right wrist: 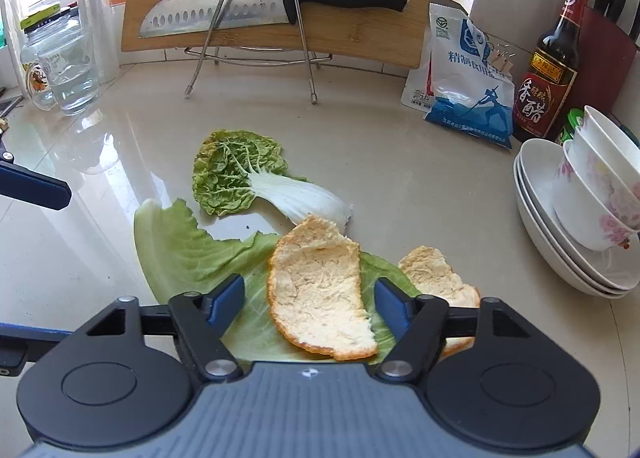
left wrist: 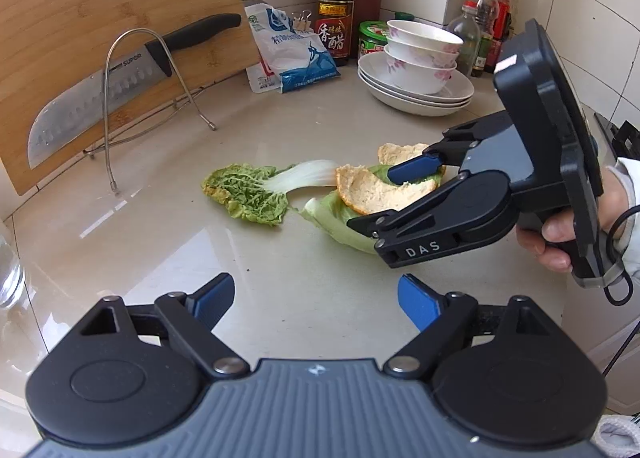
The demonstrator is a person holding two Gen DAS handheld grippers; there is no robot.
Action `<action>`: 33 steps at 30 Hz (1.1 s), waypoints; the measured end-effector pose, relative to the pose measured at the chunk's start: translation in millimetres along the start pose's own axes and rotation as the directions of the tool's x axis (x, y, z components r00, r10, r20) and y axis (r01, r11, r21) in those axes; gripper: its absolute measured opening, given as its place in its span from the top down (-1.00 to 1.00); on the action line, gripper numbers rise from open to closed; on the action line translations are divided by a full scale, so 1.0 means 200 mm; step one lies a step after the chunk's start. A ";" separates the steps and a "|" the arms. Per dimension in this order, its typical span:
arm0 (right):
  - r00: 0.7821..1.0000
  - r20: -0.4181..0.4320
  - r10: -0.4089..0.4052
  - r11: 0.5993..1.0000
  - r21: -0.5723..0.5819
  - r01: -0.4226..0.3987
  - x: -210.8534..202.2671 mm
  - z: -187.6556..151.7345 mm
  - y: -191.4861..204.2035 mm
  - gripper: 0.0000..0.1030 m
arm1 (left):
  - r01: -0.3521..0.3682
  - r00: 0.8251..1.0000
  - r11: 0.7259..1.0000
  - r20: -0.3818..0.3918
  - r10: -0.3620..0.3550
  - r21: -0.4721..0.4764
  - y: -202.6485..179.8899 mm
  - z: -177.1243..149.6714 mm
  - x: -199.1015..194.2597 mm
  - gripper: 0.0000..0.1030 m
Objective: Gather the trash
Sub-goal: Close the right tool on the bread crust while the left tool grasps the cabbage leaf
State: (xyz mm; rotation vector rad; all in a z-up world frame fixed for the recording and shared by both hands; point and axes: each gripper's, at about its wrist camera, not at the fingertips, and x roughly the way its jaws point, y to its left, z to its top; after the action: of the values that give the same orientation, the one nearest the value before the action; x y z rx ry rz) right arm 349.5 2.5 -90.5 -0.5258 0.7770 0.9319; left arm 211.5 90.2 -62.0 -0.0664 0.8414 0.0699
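Observation:
On the beige counter lie a cabbage leaf with a white stalk [left wrist: 248, 194] [right wrist: 236, 174], a pale green leaf [left wrist: 340, 226] [right wrist: 180, 246] and two pieces of orange peel. The larger peel [left wrist: 380, 190] [right wrist: 320, 290] rests on the pale leaf, and the smaller peel [left wrist: 400, 152] [right wrist: 432, 270] lies just behind it. My right gripper [left wrist: 374, 198] [right wrist: 308, 298] straddles the larger peel, one blue pad on each side, with small gaps still showing. My left gripper [left wrist: 316, 298] is open and empty, short of the scraps.
A bamboo cutting board [right wrist: 360, 30] with a knife [right wrist: 224, 12] leans on a wire rack at the back. A salt bag [right wrist: 468, 78], a vinegar bottle [right wrist: 550, 66] and stacked bowls on plates [right wrist: 536, 194] stand on the right, and glass jars [right wrist: 64, 66] on the left.

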 end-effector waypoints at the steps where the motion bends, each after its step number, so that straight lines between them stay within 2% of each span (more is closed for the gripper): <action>1: 1.000 0.000 0.001 1.000 -0.001 -0.001 -0.01 0.00 0.00 -0.33 | -0.001 1.000 1.000 0.000 0.001 0.004 0.00 0.00 0.00 -0.72; 9: 0.999 0.005 -0.032 0.999 -0.036 0.032 -0.03 0.00 0.01 0.02 | 0.000 1.000 0.999 0.006 0.000 0.037 -0.01 0.01 0.00 -0.72; 17: 0.999 0.036 -0.032 0.999 -0.024 0.033 -0.13 0.02 0.00 0.05 | 0.009 1.000 0.997 0.021 -0.011 0.080 -0.02 0.03 0.01 -0.72; 22: 0.998 0.053 -0.022 0.999 -0.039 0.024 -0.19 0.03 0.02 0.05 | 0.010 1.000 0.990 0.026 -0.013 0.139 -0.02 0.06 0.07 -0.73; 27: 0.998 0.064 -0.022 0.999 -0.047 0.025 -0.24 0.03 0.03 0.05 | 0.075 0.997 0.959 0.004 -0.079 0.274 -0.05 0.08 0.18 -0.72; 33: 0.998 0.062 -0.032 0.999 -0.022 0.034 -0.27 0.01 0.00 0.05 | 0.083 0.996 0.922 -0.014 -0.084 0.378 -0.07 0.08 0.27 -0.71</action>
State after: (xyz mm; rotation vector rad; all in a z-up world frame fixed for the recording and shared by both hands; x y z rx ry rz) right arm 330.7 -23.3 -47.5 -0.5259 0.7007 0.9233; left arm 260.9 78.8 -90.9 0.2619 0.8361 -0.1742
